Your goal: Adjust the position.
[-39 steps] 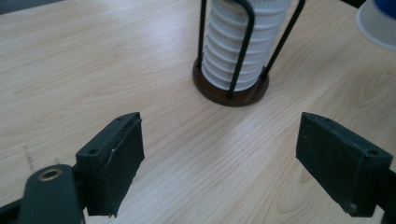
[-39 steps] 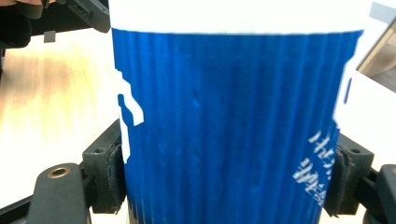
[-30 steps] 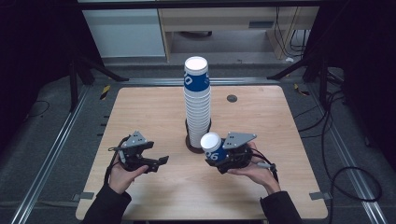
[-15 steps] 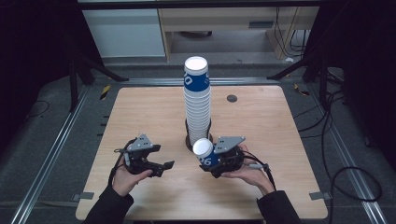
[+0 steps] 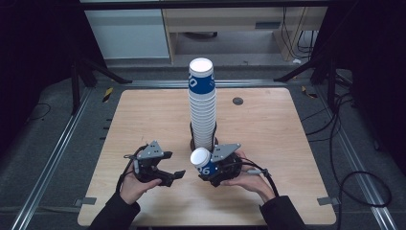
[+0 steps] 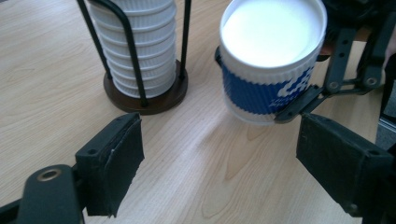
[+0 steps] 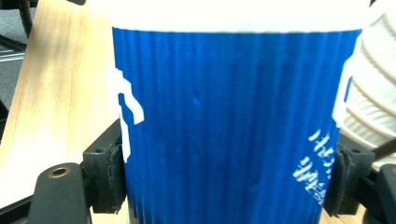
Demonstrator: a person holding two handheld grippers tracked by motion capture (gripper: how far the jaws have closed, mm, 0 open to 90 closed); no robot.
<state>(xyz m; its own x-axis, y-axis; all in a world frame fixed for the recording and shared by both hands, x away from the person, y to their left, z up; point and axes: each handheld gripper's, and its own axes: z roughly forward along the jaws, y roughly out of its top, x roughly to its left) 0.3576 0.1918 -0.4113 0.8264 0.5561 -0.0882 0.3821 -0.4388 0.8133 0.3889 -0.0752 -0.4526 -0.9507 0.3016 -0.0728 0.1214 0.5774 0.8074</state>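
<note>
My right gripper (image 5: 210, 168) clamps a blue cup (image 5: 203, 162).
My left gripper (image 5: 174, 176) gapes wide, empty, beside the cup stack (image 5: 203, 108).

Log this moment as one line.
right gripper: shut on blue cup | left gripper: open, nothing held | cup stack: upright in holder

A light wooden table with rounded corners (image 5: 143, 124) stands on a dark grey floor (image 5: 48, 158). Near the middle of the table sits a round dark brown base with thin black wire posts (image 6: 145, 95). It holds a tall stack of white and blue paper cups (image 5: 203, 108). A small round dark spot (image 5: 237, 101) shows on the tabletop to the right of the stack, well apart from it.
</note>
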